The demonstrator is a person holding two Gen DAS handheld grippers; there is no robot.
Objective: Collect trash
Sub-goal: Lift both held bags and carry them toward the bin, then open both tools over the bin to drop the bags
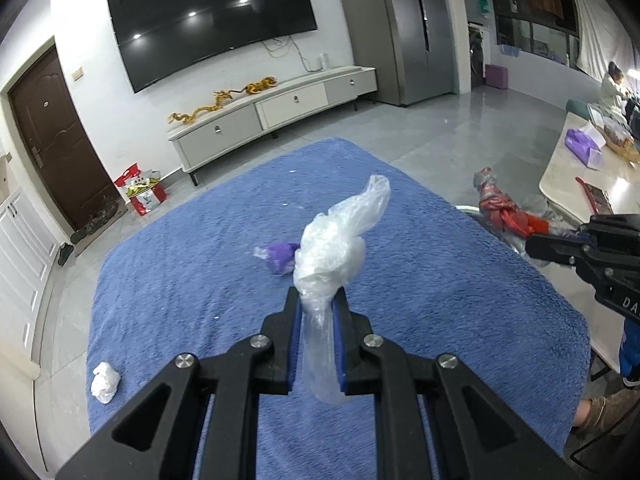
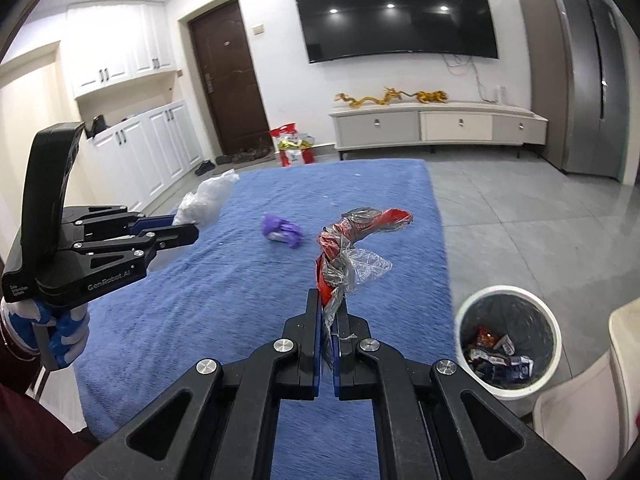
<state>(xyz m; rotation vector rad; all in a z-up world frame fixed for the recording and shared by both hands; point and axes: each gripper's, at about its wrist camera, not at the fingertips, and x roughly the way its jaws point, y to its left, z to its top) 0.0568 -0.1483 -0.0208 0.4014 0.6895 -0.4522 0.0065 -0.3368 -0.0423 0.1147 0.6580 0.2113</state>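
Trash partly collected: wrappers lie in bin [image 2: 507, 380]. Left gripper [image 1: 318, 304] clamps clear bag [image 1: 340, 240], right gripper [image 2: 329, 308] clamps red wrapper [image 2: 352, 236]; purple scrap [image 2: 282, 232] and white wad [image 1: 105, 376] remain beyond bin.

Purple wrapper [image 2: 281, 232] on cloth [image 2: 240, 280]; bin [image 2: 508, 344] right of it.

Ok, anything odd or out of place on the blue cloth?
Nothing damaged or spilled. Two scraps remain on the blue cloth: a purple wrapper mid-table and a white paper wad at its near-left edge.
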